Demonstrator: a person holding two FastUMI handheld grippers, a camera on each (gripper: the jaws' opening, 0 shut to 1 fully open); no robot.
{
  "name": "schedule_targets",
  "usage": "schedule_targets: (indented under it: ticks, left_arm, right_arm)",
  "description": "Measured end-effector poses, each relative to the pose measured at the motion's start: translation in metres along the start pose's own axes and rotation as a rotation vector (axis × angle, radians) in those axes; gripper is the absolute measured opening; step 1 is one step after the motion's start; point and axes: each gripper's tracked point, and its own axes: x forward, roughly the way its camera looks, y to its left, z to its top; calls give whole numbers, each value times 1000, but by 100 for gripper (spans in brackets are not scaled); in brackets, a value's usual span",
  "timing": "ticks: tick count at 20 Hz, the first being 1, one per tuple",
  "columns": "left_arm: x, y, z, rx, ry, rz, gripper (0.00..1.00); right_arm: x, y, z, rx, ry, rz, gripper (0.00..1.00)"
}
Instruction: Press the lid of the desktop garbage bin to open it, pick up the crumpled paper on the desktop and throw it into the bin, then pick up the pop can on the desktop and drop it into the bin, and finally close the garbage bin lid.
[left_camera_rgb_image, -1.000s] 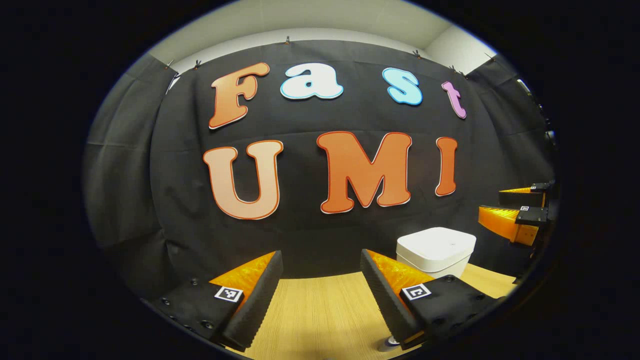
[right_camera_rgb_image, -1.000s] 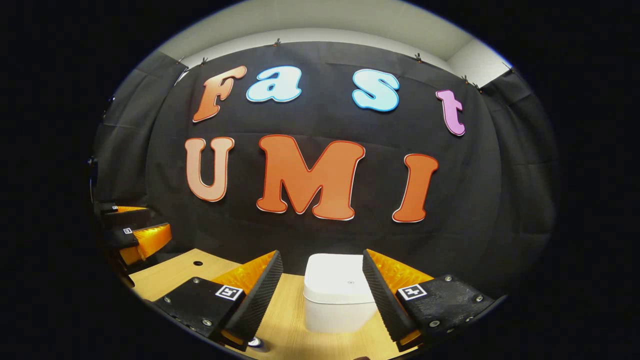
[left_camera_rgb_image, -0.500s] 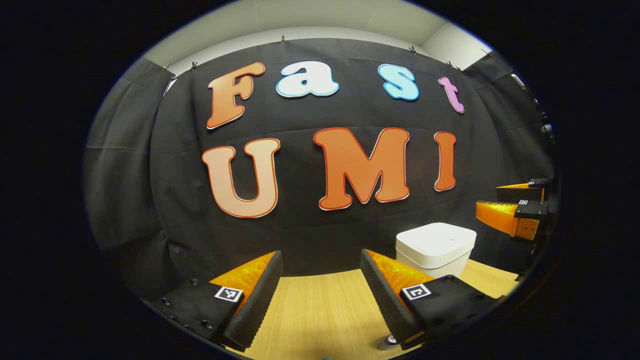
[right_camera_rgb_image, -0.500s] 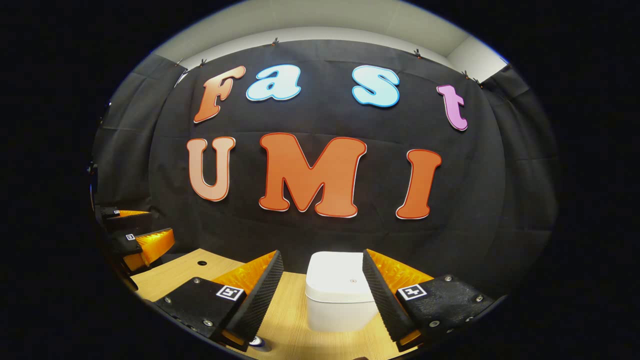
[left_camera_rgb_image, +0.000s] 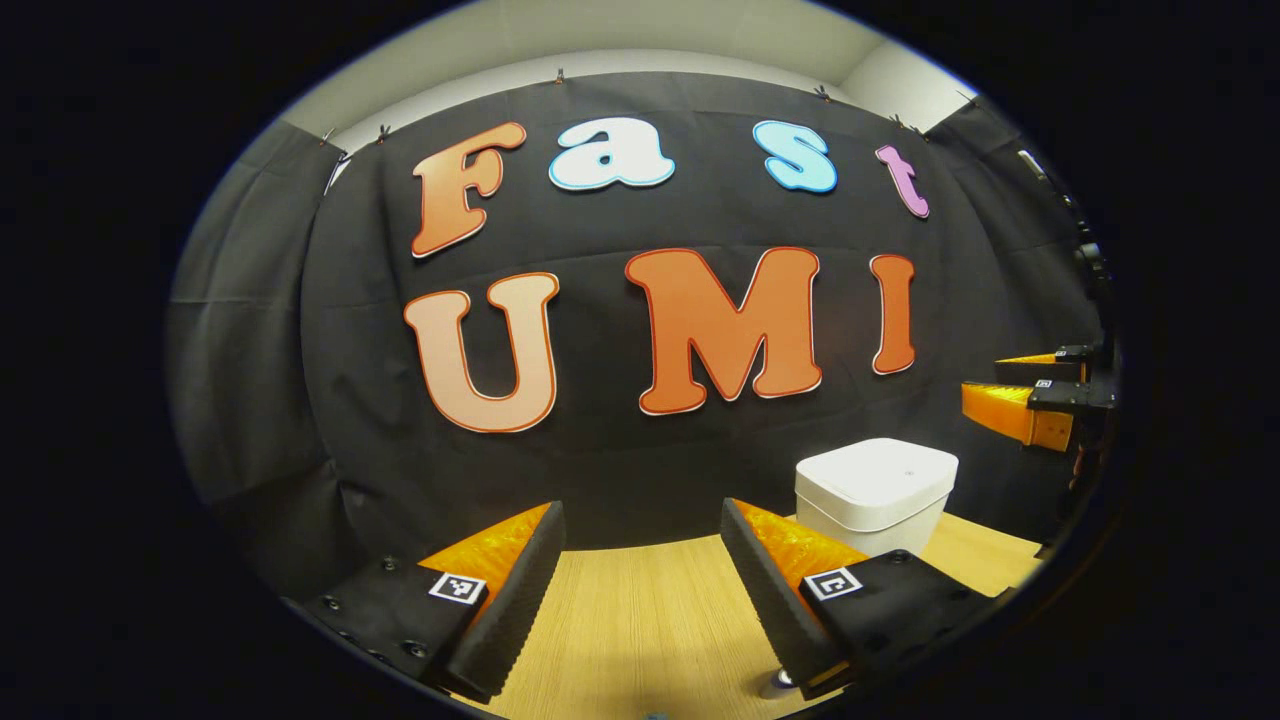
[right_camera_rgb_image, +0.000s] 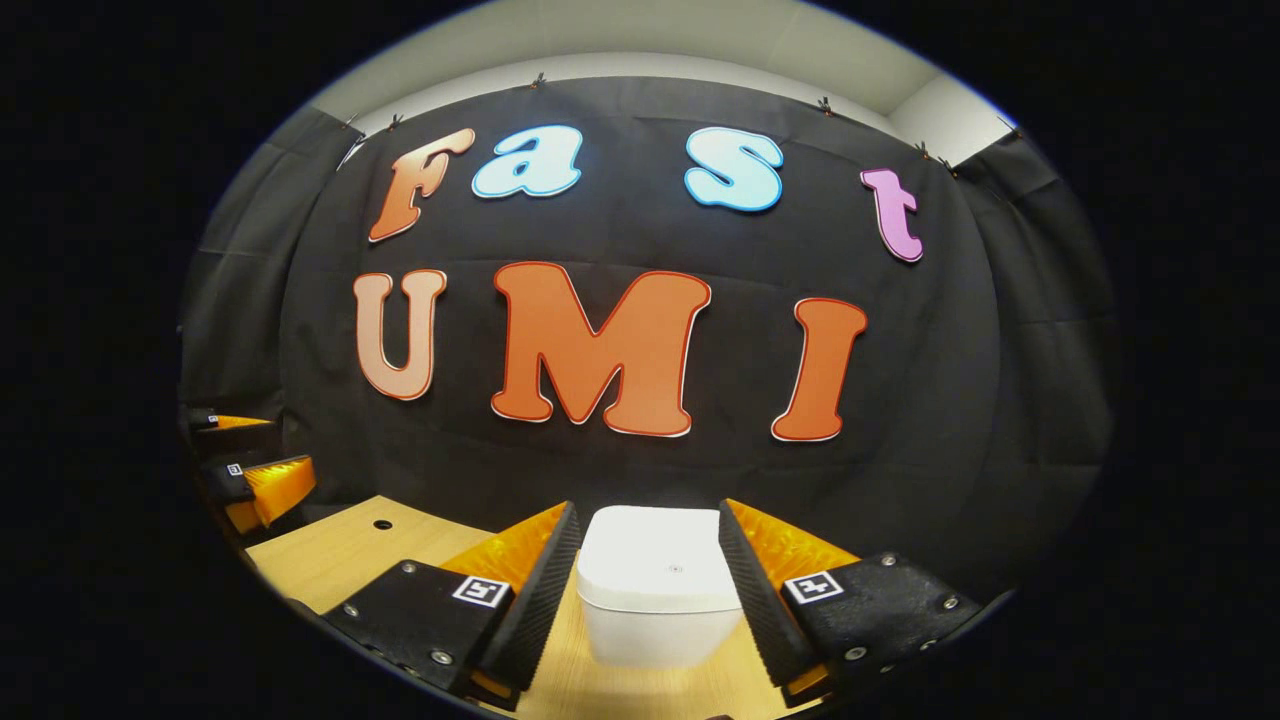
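Two small shifts over the last second, both on the right side. Right claw (right_camera_rgb_image: 648, 512) comes a touch closer to the garbage bin (right_camera_rgb_image: 655, 600), which looms larger in the right gripper view and slides from just right of centre to square between the two fingers. Narrows its gap a shade too, yet stays released, gripping nothing and, as far as can be judged, short of the bin. From the left gripper view, hangs at the far right edge, above and beyond the bin, lifted slightly from where it was.

Left claw (left_camera_rgb_image: 641, 508) barely moves: released, spread wide over bare tabletop (left_camera_rgb_image: 640, 620), with the bin off to its right and farther away.

Bin stands upright on the tabletop near the booth wall, white lid (right_camera_rgb_image: 655, 545) down flat and flush all round in both views. Cannot tell what lies inside.

Meaning for the task, as a judgement: lines the right claw up on the lid. Fits two stages equally, though: an approach to press a shut lid open, or a hover just after pushing it shut over the paper and the can. Leaves that unsettled on the pictures alone.
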Motion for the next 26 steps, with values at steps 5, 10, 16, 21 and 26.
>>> schedule_targets:
  ticks: [5, 10, 16, 21, 26]
  left_arm:
    - [-2, 7, -5, 6, 15, 36, 96]
    - [-5, 16, -7, 15, 26, 87, 96]
    - [-12, 30, -10, 27, 45, 170, 100]
    - [-16, 37, -16, 35, 69, 229, 100]
    - [-18, 35, -25, 45, 103, 264, 100]
  right_arm:
    - [21, -15, -18, -22, 62, -17, 57]
    - [41, -20, -28, -2, 78, -17, 22]
    - [68, -23, -38, 14, 84, 27, 1]
    - [90, -27, -62, 22, 128, 41, 1]
    - [110, -22, -89, 23, 187, 84, 1]
